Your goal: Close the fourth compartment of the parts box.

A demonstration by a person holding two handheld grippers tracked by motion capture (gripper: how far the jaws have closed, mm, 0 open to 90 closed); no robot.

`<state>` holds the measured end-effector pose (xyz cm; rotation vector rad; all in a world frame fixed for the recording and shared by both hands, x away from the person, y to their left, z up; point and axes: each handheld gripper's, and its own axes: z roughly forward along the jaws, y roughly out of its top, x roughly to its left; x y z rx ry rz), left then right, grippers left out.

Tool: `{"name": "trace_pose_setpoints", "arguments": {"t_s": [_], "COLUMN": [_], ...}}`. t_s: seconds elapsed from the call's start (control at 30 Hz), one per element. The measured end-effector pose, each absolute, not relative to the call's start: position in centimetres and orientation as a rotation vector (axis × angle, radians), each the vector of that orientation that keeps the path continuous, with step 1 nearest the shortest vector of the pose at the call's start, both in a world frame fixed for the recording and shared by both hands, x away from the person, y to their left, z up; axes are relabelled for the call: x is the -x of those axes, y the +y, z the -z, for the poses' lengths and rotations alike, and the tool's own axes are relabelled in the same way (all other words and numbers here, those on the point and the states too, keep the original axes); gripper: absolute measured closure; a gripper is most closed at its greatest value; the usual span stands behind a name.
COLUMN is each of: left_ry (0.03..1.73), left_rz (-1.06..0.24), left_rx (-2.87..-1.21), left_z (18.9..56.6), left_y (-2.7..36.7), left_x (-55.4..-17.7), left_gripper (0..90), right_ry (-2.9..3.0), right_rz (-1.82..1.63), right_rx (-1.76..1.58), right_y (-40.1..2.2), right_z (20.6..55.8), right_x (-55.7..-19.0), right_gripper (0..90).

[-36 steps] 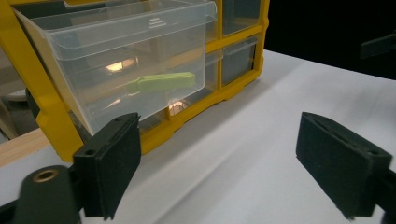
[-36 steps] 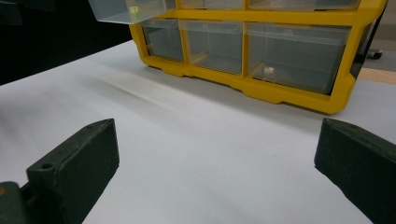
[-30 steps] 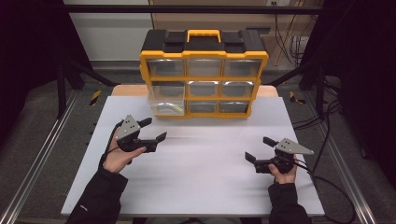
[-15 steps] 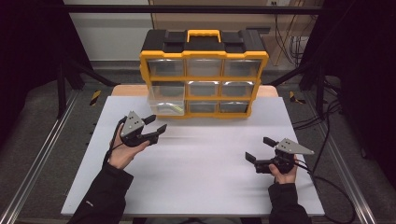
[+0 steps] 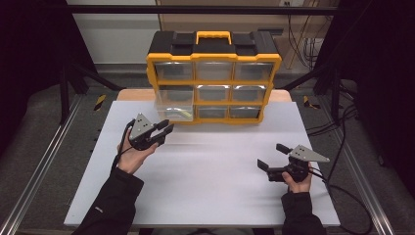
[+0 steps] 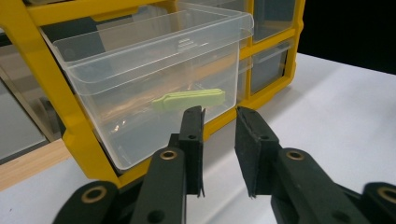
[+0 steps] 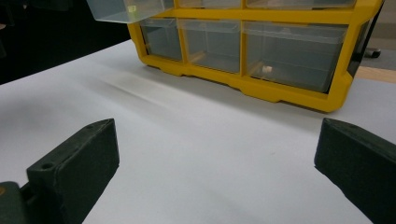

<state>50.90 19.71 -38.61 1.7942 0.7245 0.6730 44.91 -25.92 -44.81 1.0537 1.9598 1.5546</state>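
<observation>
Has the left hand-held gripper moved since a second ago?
Yes. The left hand-held gripper has shifted up-view toward the organizer, near its pulled-out drawer, and its jaws have just been closing with nothing between them.

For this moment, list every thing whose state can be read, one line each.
Left gripper: jaws have just been closing, narrow gap, nothing between them.
Right gripper: jaws wide apart, empty, resting on the table.
Pulled-out drawer: slid partly out of the organiser, holding a green clip.
Organiser: upright, other drawers pushed in.
</observation>
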Motion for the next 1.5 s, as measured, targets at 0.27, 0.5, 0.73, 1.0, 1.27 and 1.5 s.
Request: {"name": "trace_pose_setpoints", "arguments": {"t_s": [0.27,0.5,0.73,1.0,1.27,1.5], "left_ry": [0.74,0.751,0.768,0.776,0.784,0.792], "left_rz": [-0.67,-0.678,-0.674,-0.682,-0.691,-0.696], "left_rx": [-1.791,-1.78,-1.785,-1.801,-1.809,-1.806], "left_z": [38.7,38.5,38.5,38.2,38.4,38.5], "left_y": [19.7,19.4,19.2,18.9,18.7,18.6], "left_x": [-51.5,-51.9,-52.5,-53.2,-53.8,-54.2], "left_gripper": [81.3,85.7,89.3,89.6,89.6,89.5], "right_ry": [1.965,1.968,1.967,1.966,1.961,1.958], "right_rz": [-1.551,-1.552,-1.553,-1.552,-1.557,-1.56], "right_rx": [-1.053,-1.052,-1.053,-1.049,-1.051,-1.053], "right_y": [-25.9,-25.8,-25.9,-25.9,-26.0,-26.0], "right_z": [44.8,44.9,44.9,44.9,44.8,44.8], "right_x": [-44.9,-44.9,-44.9,-44.9,-44.9,-44.9], "right_gripper": [0.4,0.4,0.4,0.4,0.4,0.4]}}
